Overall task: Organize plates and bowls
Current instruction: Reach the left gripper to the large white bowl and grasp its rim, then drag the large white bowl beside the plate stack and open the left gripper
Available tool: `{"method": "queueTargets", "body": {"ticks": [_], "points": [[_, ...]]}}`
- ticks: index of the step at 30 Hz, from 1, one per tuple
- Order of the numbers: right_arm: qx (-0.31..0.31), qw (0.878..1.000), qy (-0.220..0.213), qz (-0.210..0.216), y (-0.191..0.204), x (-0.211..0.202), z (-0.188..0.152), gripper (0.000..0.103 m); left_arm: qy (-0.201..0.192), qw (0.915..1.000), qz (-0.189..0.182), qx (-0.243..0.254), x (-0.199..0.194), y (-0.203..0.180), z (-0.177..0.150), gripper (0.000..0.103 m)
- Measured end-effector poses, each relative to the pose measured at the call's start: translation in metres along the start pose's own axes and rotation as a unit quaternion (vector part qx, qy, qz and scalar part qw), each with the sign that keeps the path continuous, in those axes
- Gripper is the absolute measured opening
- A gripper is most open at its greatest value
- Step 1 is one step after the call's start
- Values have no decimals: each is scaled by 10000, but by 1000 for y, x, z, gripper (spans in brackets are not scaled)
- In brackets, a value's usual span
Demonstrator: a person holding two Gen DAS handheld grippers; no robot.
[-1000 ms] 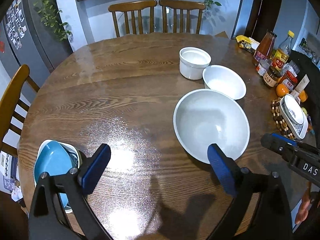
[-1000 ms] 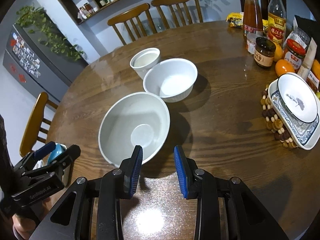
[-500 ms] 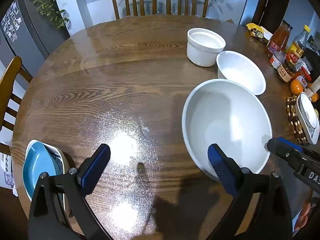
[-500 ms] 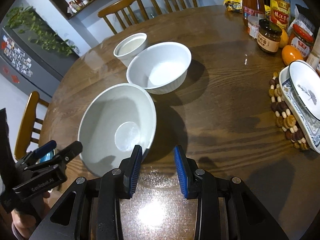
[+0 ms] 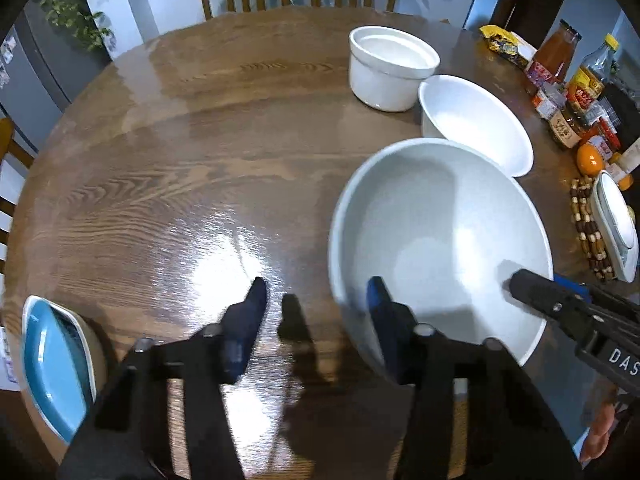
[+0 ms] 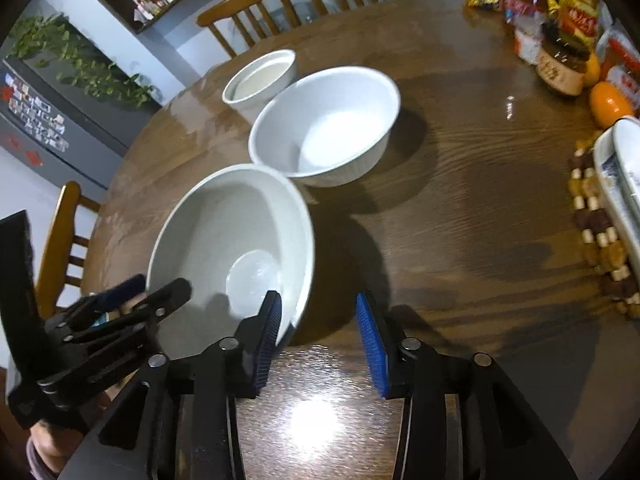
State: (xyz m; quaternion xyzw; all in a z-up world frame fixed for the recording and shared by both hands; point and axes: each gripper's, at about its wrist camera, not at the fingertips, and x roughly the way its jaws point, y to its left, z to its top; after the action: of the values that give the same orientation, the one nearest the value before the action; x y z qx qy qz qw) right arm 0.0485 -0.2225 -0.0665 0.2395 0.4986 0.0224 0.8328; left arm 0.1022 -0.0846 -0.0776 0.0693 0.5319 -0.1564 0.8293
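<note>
Both grippers came down closer to the big bowl (image 5: pixel 440 240) since a sec ago. L gripper (image 5: pixel 320 312) just squeezed in from wide to half shut; bowl's near rim sits btwn its jaws, but blur hides if pads touch. R gripper (image 6: pixel 316 332) is narrow and also just closed a bit; rim is btwn its jaws, not pinched. Looks like a two-grip lift is coming. Blue dish (image 5: pixel 52 368), left of L gripper, is cut off.

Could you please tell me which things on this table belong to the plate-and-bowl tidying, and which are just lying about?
Belong to the job:
large white bowl
medium white bowl
white ramekin
blue dish
patterned plates

Lying about:
sauce bottles and jars
orange
beaded trivet
</note>
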Motion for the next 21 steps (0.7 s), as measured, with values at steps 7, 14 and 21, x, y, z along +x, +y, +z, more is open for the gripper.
{"method": "queueTargets", "body": {"ticks": [7,14,21], "points": [[-163,9993,143,301,17,3,-5,15,-170,9998,34,20,-14,5,-9,16],[-606,9966,254,489,59,2,-16,15,-443,9978,379,-299,-45,36,-29,16],[-1093,9910,490,592,108,18,-25,15,-497,9934,641,-810,-60,83,-48,16]]}}
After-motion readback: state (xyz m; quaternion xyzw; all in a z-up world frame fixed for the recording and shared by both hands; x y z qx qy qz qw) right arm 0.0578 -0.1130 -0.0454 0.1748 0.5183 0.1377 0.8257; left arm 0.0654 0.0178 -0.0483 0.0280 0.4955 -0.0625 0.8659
